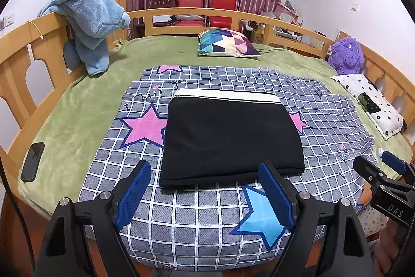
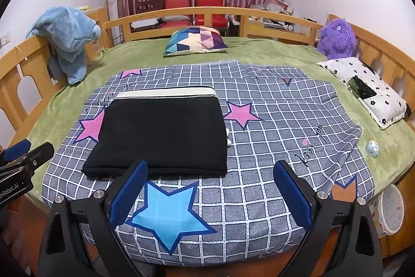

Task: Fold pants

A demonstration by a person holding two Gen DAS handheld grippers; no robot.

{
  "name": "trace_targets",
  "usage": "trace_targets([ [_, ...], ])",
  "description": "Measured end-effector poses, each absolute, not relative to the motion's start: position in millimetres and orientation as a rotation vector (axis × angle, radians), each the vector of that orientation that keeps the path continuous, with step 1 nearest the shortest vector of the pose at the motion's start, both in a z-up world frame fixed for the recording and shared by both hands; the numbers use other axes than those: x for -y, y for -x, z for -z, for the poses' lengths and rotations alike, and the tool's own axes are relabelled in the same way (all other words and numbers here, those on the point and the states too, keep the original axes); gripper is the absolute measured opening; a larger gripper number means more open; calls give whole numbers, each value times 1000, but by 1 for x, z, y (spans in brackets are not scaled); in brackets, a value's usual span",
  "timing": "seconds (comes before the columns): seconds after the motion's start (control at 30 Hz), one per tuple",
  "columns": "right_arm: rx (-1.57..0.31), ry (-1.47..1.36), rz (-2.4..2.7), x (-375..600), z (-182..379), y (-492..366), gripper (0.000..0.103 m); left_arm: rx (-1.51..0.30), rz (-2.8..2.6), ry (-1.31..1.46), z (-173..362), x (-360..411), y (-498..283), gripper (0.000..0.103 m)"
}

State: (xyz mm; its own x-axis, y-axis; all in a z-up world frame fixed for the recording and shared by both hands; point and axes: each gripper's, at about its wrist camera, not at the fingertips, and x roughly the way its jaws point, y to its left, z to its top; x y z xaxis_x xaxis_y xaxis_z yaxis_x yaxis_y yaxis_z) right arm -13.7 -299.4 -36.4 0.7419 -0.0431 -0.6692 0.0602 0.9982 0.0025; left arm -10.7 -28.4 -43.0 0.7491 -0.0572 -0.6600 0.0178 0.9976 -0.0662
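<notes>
The black pants (image 1: pixel 230 139), folded into a flat soft rectangle with a cream waistband along the far edge, lay on the grey checked cloth with pink and blue stars (image 1: pixel 324 105) spread over the green bed (image 1: pixel 77 108). In the left wrist view they sat in the middle of the frame, just ahead of the left hand-held gripper (image 1: pixel 207 195), with their near edge showing between its blue pads. Their long side ran across the picture from left to right. In the right wrist view the pants (image 2: pixel 163 131) lay ahead and to the left of the right hand-held gripper (image 2: pixel 210 195), so the left one looked nearer to them. Both hand-held grippers stood wide open and held nothing. Both pointed forward and tipped down toward the bed, side by side, above the near edge of the cloth. The pants already looked folded, so little seemed left to do.
</notes>
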Motion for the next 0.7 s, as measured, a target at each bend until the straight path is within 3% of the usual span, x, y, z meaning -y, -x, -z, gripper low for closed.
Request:
trace_targets([
  [0.7, -735, -32, 48, 301, 37, 17, 96, -732, 55, 60, 41, 27, 7, 84],
])
